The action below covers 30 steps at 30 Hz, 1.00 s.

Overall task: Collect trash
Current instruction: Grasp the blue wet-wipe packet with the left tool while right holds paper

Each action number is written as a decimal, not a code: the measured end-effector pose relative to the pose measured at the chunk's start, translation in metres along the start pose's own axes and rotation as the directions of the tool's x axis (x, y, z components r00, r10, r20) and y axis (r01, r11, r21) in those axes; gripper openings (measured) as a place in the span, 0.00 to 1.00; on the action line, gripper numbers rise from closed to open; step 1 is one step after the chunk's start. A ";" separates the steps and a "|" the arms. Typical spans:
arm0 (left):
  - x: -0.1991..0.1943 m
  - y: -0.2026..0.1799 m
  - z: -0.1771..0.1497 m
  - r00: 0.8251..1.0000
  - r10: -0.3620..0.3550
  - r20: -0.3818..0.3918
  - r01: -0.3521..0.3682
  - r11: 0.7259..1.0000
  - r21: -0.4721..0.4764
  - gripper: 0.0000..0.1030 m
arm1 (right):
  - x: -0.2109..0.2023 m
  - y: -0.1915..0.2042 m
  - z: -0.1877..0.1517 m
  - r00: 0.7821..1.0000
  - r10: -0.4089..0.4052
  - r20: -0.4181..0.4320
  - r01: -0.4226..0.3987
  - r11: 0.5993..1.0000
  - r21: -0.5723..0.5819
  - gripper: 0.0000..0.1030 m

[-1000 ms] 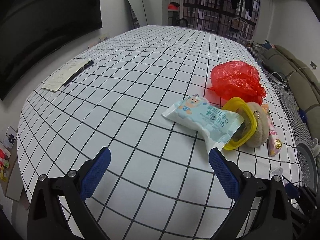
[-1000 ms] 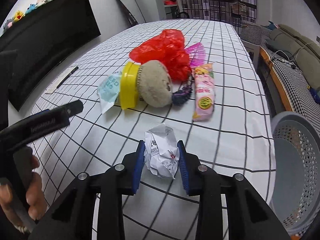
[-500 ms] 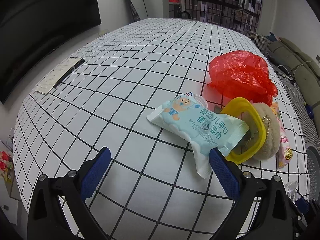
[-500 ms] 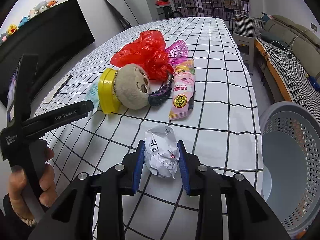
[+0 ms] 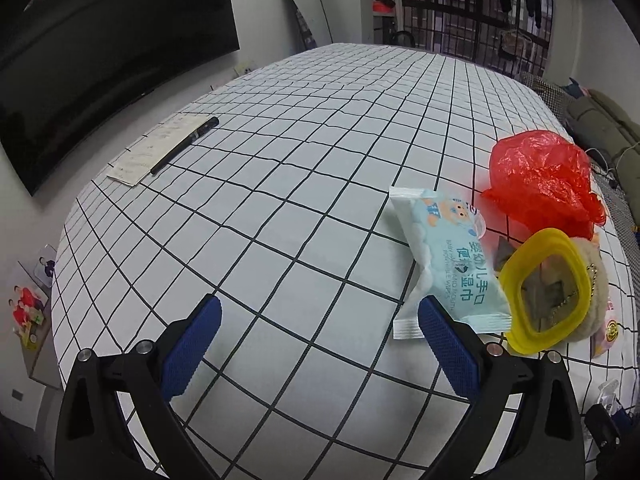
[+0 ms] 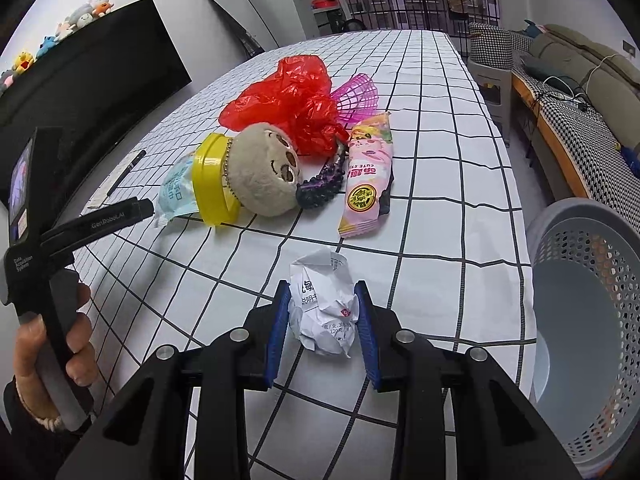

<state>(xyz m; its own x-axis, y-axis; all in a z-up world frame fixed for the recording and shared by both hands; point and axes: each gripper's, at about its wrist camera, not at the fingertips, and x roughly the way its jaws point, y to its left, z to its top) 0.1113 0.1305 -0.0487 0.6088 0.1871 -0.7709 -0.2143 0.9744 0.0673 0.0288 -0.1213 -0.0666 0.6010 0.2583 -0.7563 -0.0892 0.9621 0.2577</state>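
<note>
My right gripper (image 6: 322, 312) is shut on a crumpled white paper ball (image 6: 325, 303), held over the checked tablecloth. A grey perforated basket (image 6: 588, 320) stands past the table's right edge. Farther back lie a pink snack wrapper (image 6: 366, 184), a red plastic bag (image 6: 292, 100), a pink mesh piece (image 6: 357, 94), a light blue wet-wipes pack (image 5: 450, 264) and a yellow lid (image 5: 546, 292). My left gripper (image 5: 316, 332) is open over bare cloth, its right finger beside the wipes pack's near end. A hand holds the left gripper's handle (image 6: 48, 280) in the right wrist view.
A beige plush toy (image 6: 266, 172) with a dark beaded chain (image 6: 320, 190) lies among the trash. A black pen on a paper slip (image 5: 182, 146) sits at the table's far left. A dark television (image 5: 100, 52), a sofa (image 6: 580, 92) and a clothes rack surround the table.
My left gripper has swung left, so the wipes pack, lid and red bag now sit further right in its view. The right gripper, still clamping the paper ball, has drifted closer to the basket.
</note>
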 end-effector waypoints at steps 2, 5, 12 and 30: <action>-0.004 -0.001 0.004 1.000 -0.021 0.008 0.022 1.000 -0.009 0.94 | 0.000 -0.001 0.000 1.000 0.004 0.000 -0.004 1.000 0.001 0.31; -0.009 -0.010 0.011 0.999 -0.049 0.024 0.049 0.999 -0.001 0.94 | 0.000 -0.005 0.000 1.000 0.009 0.003 -0.009 1.000 0.010 0.31; 0.001 -0.041 0.026 0.995 -0.098 -0.002 0.098 0.994 0.050 0.94 | -0.002 -0.015 0.001 1.000 0.020 0.006 -0.020 0.999 0.037 0.31; 0.039 -0.055 0.029 0.985 -0.143 -0.096 0.149 0.987 0.056 0.69 | -0.008 -0.034 0.000 0.999 0.028 0.021 -0.029 0.996 0.085 0.31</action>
<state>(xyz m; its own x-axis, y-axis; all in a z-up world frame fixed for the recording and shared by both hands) 0.1686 0.0873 -0.0639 0.5570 0.0328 -0.8299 -0.0784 0.9968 -0.0132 0.0273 -0.1564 -0.0694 0.6152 0.2830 -0.7358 -0.0388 0.9431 0.3302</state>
